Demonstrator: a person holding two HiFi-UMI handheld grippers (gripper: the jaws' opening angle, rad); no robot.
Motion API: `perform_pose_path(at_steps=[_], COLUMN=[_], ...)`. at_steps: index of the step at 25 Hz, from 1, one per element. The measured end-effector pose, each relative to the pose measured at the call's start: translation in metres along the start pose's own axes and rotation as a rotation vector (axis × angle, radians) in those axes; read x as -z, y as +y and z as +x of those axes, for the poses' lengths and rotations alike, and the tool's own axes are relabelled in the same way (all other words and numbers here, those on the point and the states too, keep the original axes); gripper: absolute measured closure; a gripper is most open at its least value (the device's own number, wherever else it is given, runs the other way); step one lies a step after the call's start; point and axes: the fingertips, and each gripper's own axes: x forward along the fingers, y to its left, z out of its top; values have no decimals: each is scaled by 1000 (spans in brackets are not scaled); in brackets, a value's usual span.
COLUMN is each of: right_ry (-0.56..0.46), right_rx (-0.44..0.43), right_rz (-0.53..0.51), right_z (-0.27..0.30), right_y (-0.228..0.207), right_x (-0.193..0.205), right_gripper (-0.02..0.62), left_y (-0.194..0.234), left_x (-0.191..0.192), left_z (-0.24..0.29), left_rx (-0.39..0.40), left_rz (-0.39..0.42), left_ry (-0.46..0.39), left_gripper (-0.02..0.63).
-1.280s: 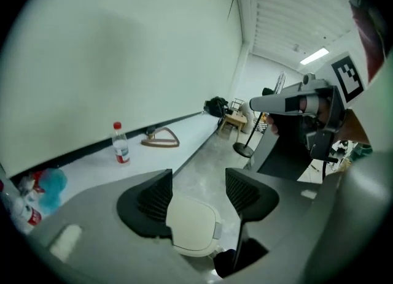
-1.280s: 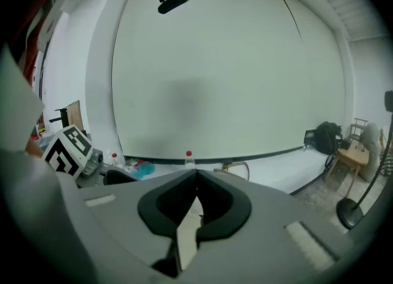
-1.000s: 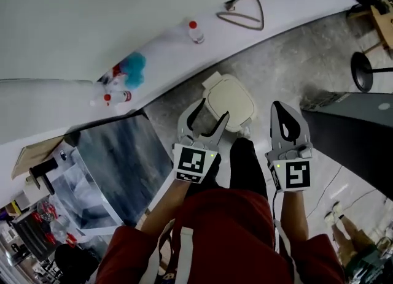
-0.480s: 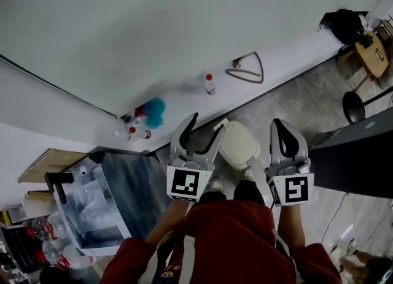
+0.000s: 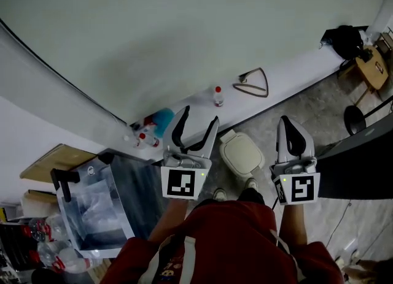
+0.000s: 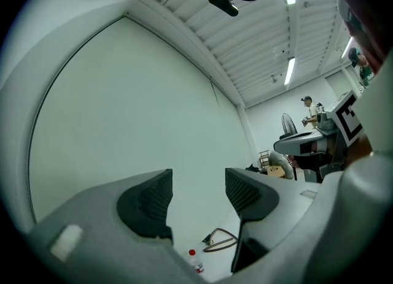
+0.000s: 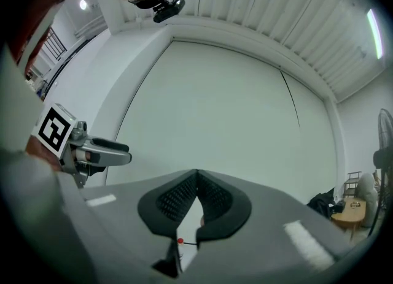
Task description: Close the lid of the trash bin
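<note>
The small trash bin (image 5: 241,154) stands on the floor by the white ledge, its cream lid lying flat on top. My left gripper (image 5: 198,120) is held up left of and above the bin, apart from it, open and empty. In the left gripper view the left gripper (image 6: 198,194) points at the pale wall with a wide gap between its pads. My right gripper (image 5: 286,121) hovers right of the bin, shut on nothing. In the right gripper view the right gripper (image 7: 197,181) has its pads touching.
A white ledge (image 5: 288,77) along the wall carries a red-capped bottle (image 5: 217,95), a hanger (image 5: 252,84), spray bottles and a blue duster (image 5: 161,119). A grey cart (image 5: 98,206) with clear plastic stands at left. At right are a black table (image 5: 359,169) and a stool (image 5: 356,117).
The head view has tilted up toward the wall. Both grippers have risen away from the bin, which now looks smaller and lower. The jaws' states are unchanged.
</note>
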Motion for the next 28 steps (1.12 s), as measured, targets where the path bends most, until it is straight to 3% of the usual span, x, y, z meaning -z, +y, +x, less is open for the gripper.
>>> perform_pose_path(at_steps=[5, 13, 16, 20, 28], right_ry=[-6, 43, 28, -32, 8], right_rx=[-7, 12, 12, -12, -14], right_rz=[-10, 1, -1, 0, -23], right_z=[-2, -2, -1, 5, 8], right_y=[5, 4, 4, 12, 14], right_x=[-2, 3, 2, -12, -4], right_gripper=[595, 595, 595, 595, 595], left_y=[-4, -5, -4, 1, 12], left_x=[-3, -5, -7, -5, -1], left_z=[-1, -1, 0, -1, 0], left_rx=[18, 25, 32, 17, 7], left_rz=[3, -1, 16, 23, 12], left_ry=[-17, -24, -35, -22, -15], left_gripper=[342, 437, 533, 609, 609])
